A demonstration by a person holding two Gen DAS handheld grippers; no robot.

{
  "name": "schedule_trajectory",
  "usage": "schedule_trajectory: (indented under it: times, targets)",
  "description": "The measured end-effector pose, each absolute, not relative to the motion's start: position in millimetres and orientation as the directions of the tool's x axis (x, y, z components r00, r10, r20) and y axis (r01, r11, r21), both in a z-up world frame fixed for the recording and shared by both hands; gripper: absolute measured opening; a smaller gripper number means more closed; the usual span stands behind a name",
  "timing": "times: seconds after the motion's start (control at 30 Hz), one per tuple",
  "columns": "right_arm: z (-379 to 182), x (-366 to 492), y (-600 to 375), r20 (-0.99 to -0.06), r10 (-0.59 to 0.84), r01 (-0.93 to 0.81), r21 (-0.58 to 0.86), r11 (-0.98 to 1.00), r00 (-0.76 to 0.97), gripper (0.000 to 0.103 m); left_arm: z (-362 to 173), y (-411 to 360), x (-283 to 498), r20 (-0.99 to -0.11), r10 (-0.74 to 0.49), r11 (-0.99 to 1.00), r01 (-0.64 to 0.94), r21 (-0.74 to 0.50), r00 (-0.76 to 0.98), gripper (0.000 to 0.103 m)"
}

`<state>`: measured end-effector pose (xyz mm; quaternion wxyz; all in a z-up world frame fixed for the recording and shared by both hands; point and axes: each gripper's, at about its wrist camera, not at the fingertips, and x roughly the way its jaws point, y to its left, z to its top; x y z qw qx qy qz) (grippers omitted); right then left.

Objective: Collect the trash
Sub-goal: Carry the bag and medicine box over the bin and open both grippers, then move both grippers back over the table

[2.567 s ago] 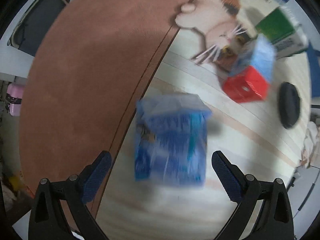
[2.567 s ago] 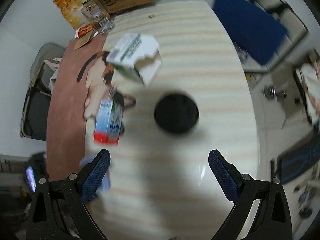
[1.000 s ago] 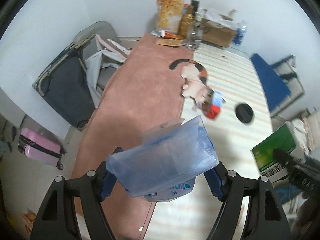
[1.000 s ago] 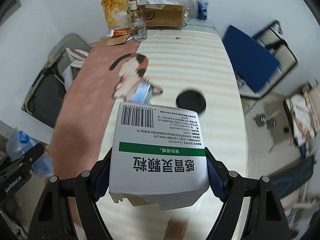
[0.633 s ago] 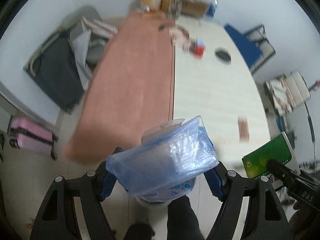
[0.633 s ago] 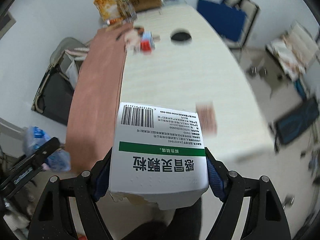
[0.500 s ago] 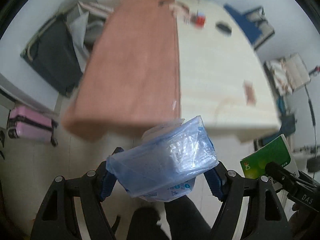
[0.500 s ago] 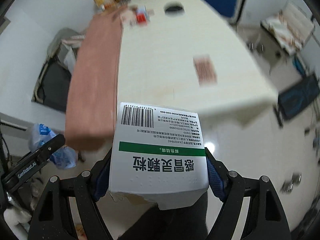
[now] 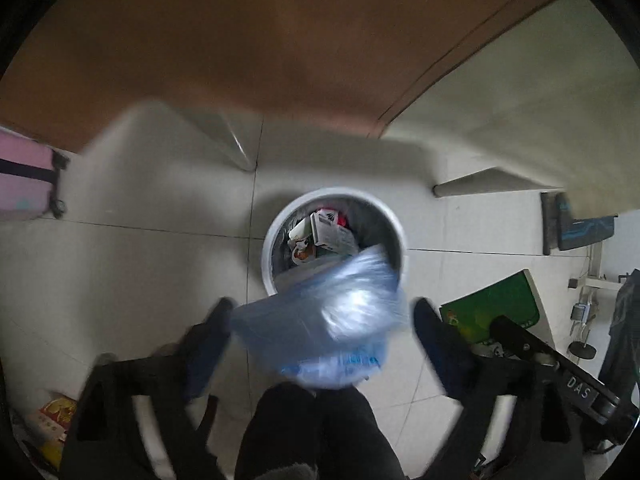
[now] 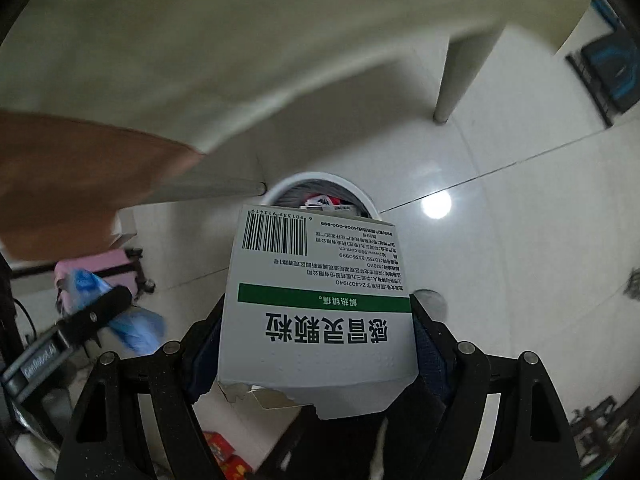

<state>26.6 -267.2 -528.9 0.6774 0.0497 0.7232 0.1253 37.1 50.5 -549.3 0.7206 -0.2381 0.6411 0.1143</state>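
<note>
- A pale tiled floor (image 9: 120, 280) lies below, with the table edge (image 9: 500, 80) and its brown cloth (image 9: 260, 40) overhead in view, and a pink suitcase (image 9: 24, 184) off to the side.
- A round white bin (image 9: 394, 224) stands on the tiles, already holding cartons and wrappers.
- The left gripper (image 9: 320, 344) points down over the bin; its jaws are opening, with the blue bag (image 9: 320, 316) between them but blurred and seemingly loose of the pads.
- The bag looks light, soft and crinkly. It will likely flutter, not drop straight, so it may catch the near rim.
- The right gripper (image 10: 316, 340) clamps the white box (image 10: 316, 312) by its two side faces, above the bin's near edge.
- The box is thin card, torn along its lower edge, probably empty and light. It is stiff enough for a side pinch, but hard squeezing would crush it.
- To my eye, the box wants carrying further over the opening before release.
</note>
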Motion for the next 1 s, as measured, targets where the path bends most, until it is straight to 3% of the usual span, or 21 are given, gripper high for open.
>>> schedule_trajectory:
  times: [0.13,0.3,0.63,1.0]
  targets:
    - [-614,39,-266,-0.947,0.294,-0.07,0.304,0.95,-0.128,0.087,-624,55,52,-0.979,-0.16,0.854,-0.48,-0.201,0.125,0.103]
    - [-671,40,-261,-0.954,0.259,-0.096,0.275,0.957,-0.152,0.103,-658,68,43,-0.992,-0.059,0.869,-0.484,-0.105,0.11,0.103]
    - [-629,32,-242,-0.999,-0.013,-0.293,0.0,0.956,-0.042,0.103,-628,59,15,-0.997,0.029,0.876,-0.482,-0.006,0.066,0.103]
    - [-552,11,-231,-0.998,-0.062,-0.365,-0.068,0.929,0.027,0.103,-578,37,-7,-0.996,0.029,0.894,-0.448,-0.014,0.089,0.103]
